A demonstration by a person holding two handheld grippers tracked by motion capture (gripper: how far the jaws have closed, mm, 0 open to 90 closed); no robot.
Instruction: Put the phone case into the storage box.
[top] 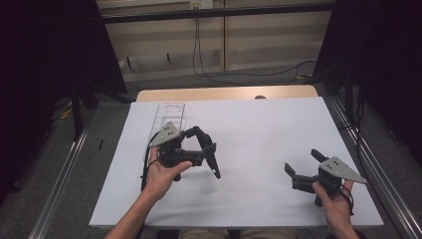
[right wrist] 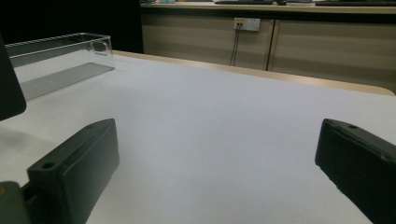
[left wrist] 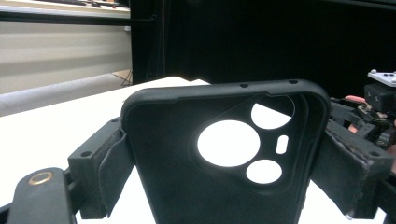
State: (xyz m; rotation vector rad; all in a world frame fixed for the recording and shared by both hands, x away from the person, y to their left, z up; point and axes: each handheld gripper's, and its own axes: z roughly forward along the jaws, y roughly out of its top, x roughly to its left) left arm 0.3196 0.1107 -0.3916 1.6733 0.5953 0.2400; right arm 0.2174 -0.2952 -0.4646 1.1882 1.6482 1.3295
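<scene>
My left gripper [top: 201, 149] is held over the left-middle of the white table top [top: 268, 124], shut on a black phone case [top: 214, 165]. In the left gripper view the case [left wrist: 187, 154] stands upright between the padded jaws of the left gripper [left wrist: 224, 182], showing its inner side and several camera cut-outs. My right gripper [top: 301, 160] hovers at the right front of the table. In the right gripper view the right gripper [right wrist: 215, 154] stands open with nothing between its jaws, and a dark corner of the case [right wrist: 10, 88] shows at the left edge.
A clear plastic tray [top: 169, 117] lies at the back left of the white sheet, also seen as the tray [right wrist: 56, 65] from the right gripper. A wooden table edge [top: 229, 93] runs along the back. Metal rails flank both sides, and cables [top: 239, 74] lie on the floor beyond.
</scene>
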